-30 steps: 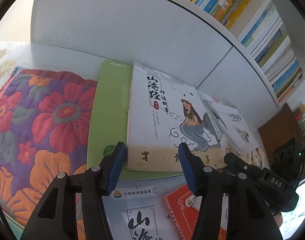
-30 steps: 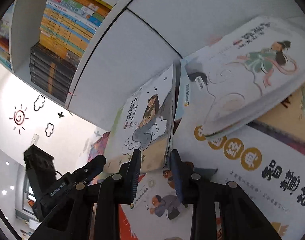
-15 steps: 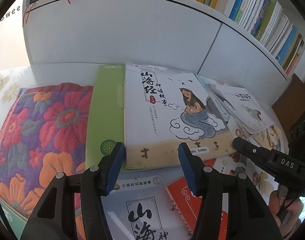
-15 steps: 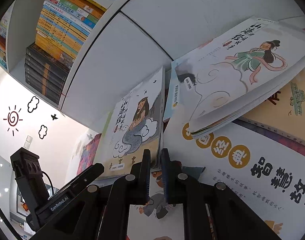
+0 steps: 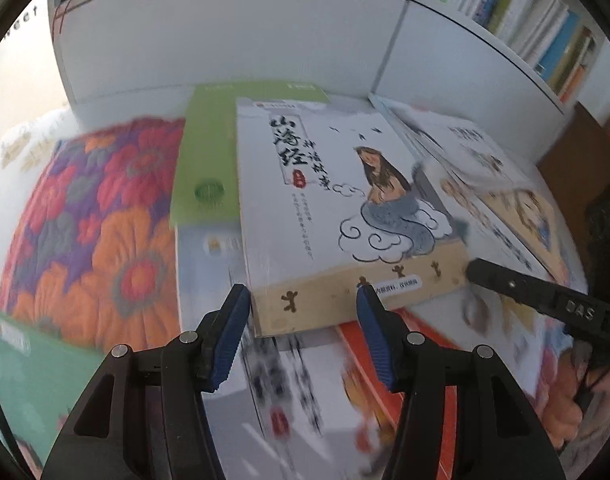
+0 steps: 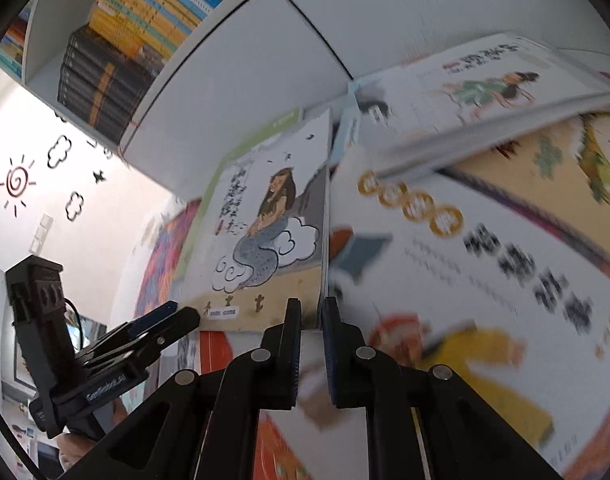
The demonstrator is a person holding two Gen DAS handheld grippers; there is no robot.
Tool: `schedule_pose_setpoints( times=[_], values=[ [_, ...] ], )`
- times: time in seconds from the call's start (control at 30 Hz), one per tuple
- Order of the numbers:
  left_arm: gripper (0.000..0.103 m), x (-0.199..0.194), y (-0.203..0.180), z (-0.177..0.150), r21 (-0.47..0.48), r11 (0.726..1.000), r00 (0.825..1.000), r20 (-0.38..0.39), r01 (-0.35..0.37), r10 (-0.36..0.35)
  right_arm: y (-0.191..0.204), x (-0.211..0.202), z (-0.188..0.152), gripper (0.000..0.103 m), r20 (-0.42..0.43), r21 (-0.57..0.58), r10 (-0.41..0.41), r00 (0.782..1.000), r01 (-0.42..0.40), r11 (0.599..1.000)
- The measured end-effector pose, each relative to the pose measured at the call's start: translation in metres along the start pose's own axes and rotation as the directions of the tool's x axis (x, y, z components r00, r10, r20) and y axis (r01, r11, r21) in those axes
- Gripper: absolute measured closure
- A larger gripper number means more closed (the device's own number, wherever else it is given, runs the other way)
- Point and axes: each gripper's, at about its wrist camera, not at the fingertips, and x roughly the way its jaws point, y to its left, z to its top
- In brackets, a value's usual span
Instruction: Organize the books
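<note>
A white book with a mermaid on its cover [image 5: 325,208] lies tilted over a green book [image 5: 209,160] in front of the white shelf. In the right wrist view the mermaid book [image 6: 265,240] shows its right edge pinched between the pads of my right gripper [image 6: 311,312], which is shut on it near the lower corner. My left gripper [image 5: 303,304] stands open at the book's near edge. Its left pad is beside the lower left corner and its right pad is in front of the tan strip. The left gripper [image 6: 173,316] also shows from the side.
Several more books lie scattered around: a white one with a green-robed figure [image 6: 485,92], a large one with gold circles [image 6: 465,260], a red one [image 5: 385,344]. A floral cloth [image 5: 93,220] is at the left. The bookshelf front [image 5: 225,32] stands behind, with books in rows above.
My right gripper's jaws have closed on the mermaid book's right edge. Both grippers have drawn back from the shelf, and the book has slid with them off the green book.
</note>
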Motion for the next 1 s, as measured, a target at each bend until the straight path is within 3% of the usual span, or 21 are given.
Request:
schedule_pose_setpoints(
  times=[0.23,0.43,0.6,0.67,0.77,0.9,1.0],
  values=[
    [0.051,-0.034,-0.007,-0.049,-0.044,0.992,0.988,-0.09,0.119,-0.122,0.005,-0.029,-0.044,0.091,-0.095,-0.063,-0.046,0.994,0.04,0.997],
    [0.051,-0.068,-0.039,-0.115,0.03,0.976,0.965,-0.16,0.216,-0.209,0.003,-0.071,-0.106,0.09,-0.173,-0.158,-0.123,0.977,0.096,0.983],
    [0.051,-0.084,-0.048,-0.153,0.054,0.968,0.953,-0.199,0.243,-0.228,-0.012,-0.095,-0.156,0.091,-0.316,-0.169,-0.072,0.946,0.018,0.985],
    [0.051,-0.081,-0.043,-0.145,0.038,0.976,0.964,-0.168,0.215,-0.206,-0.018,-0.103,-0.156,0.091,-0.337,-0.153,-0.052,0.94,0.0,0.988],
    [0.051,-0.07,-0.039,-0.127,0.026,0.988,0.981,-0.128,0.154,-0.149,-0.027,-0.109,-0.136,0.091,-0.238,-0.125,-0.055,0.97,0.025,0.992],
    [0.051,-0.055,-0.045,-0.121,0.011,0.982,0.969,-0.168,0.187,-0.183,-0.035,-0.089,-0.117,0.089,-0.213,-0.035,0.007,0.977,-0.015,0.999],
    [0.051,-0.053,-0.058,-0.13,0.053,0.982,0.968,-0.187,0.18,-0.168,-0.036,-0.074,-0.118,0.079,-0.224,0.009,0.059,0.973,-0.059,0.998]
  ],
)
